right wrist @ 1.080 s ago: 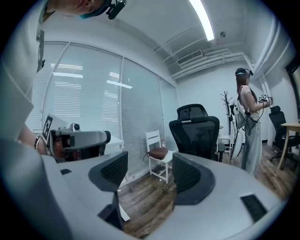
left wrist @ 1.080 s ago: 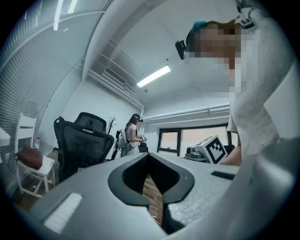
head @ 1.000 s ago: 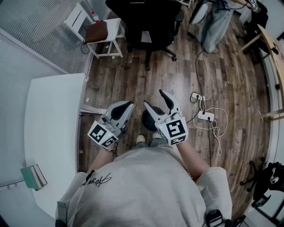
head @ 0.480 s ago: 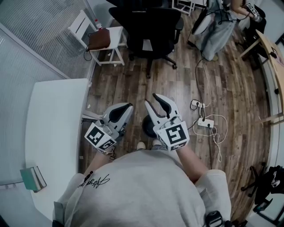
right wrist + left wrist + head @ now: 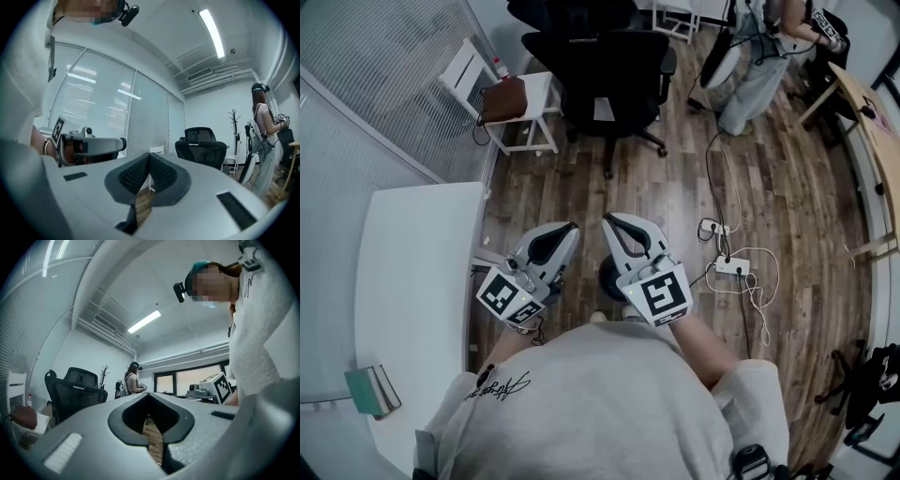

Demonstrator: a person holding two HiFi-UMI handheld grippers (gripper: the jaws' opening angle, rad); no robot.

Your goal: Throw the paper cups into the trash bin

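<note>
With the left grey gripper [image 5: 571, 227] shut empty and the right grey gripper [image 5: 610, 221] just closed on nothing above the dark round bin [image 5: 608, 275], lifting both clear seemed wise.

Dark round container [image 5: 607, 279] on the wood floor, mostly hidden beneath the right gripper's [image 5: 617, 225] fingers, which have just closed on nothing; its contents cannot be told. Well beyond the fingertips, a black office chair [image 5: 609, 66] is cut by the top edge.
</note>
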